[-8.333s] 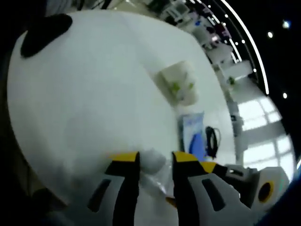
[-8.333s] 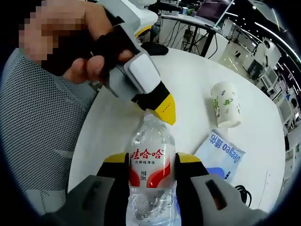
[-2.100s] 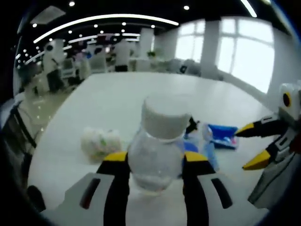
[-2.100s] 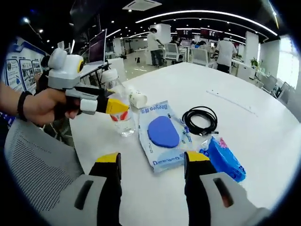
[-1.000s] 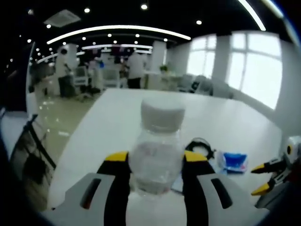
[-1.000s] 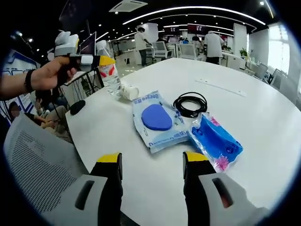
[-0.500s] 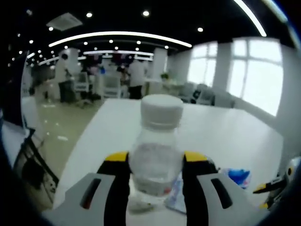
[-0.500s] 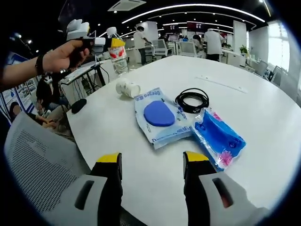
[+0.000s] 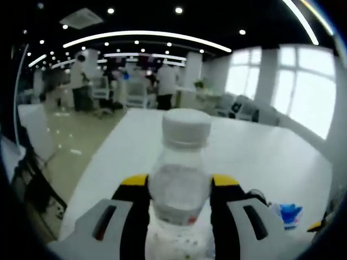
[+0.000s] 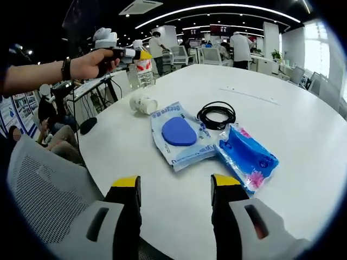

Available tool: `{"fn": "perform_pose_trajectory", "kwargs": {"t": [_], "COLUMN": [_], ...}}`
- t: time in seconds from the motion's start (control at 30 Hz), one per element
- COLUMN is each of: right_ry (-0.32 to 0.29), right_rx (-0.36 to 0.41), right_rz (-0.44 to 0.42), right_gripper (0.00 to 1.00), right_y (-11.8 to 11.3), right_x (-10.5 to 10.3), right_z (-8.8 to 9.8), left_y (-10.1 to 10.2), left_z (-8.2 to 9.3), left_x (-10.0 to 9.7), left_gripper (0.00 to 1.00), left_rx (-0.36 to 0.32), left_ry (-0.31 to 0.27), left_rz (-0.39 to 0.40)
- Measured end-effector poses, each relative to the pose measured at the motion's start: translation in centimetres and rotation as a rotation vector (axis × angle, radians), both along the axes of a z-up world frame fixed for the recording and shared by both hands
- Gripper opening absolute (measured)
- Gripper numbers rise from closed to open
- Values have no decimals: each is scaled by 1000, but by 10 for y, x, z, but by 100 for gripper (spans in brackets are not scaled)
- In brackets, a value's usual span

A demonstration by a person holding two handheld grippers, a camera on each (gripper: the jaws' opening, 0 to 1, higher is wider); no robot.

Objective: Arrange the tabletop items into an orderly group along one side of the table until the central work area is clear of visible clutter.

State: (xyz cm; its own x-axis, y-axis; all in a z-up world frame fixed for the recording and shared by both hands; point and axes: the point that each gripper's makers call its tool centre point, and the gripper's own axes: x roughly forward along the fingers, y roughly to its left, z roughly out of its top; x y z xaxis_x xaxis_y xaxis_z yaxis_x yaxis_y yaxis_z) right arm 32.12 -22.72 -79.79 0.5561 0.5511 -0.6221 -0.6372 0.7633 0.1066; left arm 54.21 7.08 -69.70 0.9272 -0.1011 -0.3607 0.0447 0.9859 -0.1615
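My left gripper (image 9: 179,187) is shut on a clear water bottle (image 9: 180,184) with a white cap and holds it upright. In the right gripper view a hand holds that left gripper (image 10: 130,53) with the bottle (image 10: 144,69) above the far left edge of the round white table (image 10: 303,124). A paper cup (image 10: 143,103) lies on its side just below the bottle. Toward the middle lie a white pack with a blue oval (image 10: 176,135), a coiled black cable (image 10: 217,115) and a blue packet (image 10: 246,154). My right gripper (image 10: 176,187) stands open over the near table edge.
A small black object (image 10: 88,125) rests at the table's left edge. A grey mesh chair back (image 10: 38,189) stands below it. The blue packet (image 9: 287,212) lies at the lower right in the left gripper view. People and desks fill the room behind.
The right gripper let go of the bottle and the left gripper took it. Since a second ago the left gripper has carried the bottle farther along the table's left edge, past the cup.
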Motion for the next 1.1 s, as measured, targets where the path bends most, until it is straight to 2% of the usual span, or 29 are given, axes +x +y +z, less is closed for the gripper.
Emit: {"fn": "perform_pose_trajectory", "kwargs": {"t": [0.27,0.5,0.57,0.7,0.77,0.8,0.83,1.1], "right_ry": [5,17,23,23,18,17,17,23], "right_rx": [9,14,21,27,24,18,13,19], "right_rz": [-22,-30,-43,-59,-64,-66,-66,-55], "right_gripper": [51,50,50,49,49,49,49,49], "right_y": [-2,-2,-4,-8,-9,-10,-10,-3], "right_x": [5,6,8,12,14,15,16,12], "right_z": [3,0,-2,-1,0,-1,-1,-6], "left_y": [6,7,7,2,-1,-4,-6,-9], "left_z": [-34,-51,-61,-71,-74,-70,-75,-73], "left_x": [15,19,18,13,8,10,5,6], "left_gripper": [40,40,40,40,40,40,40,41], "left_rx": [-3,9,8,11,33,71,76,100], "left_ry": [53,65,92,105,110,56,86,65], "left_rz": [39,62,75,76,72,53,53,50]}}
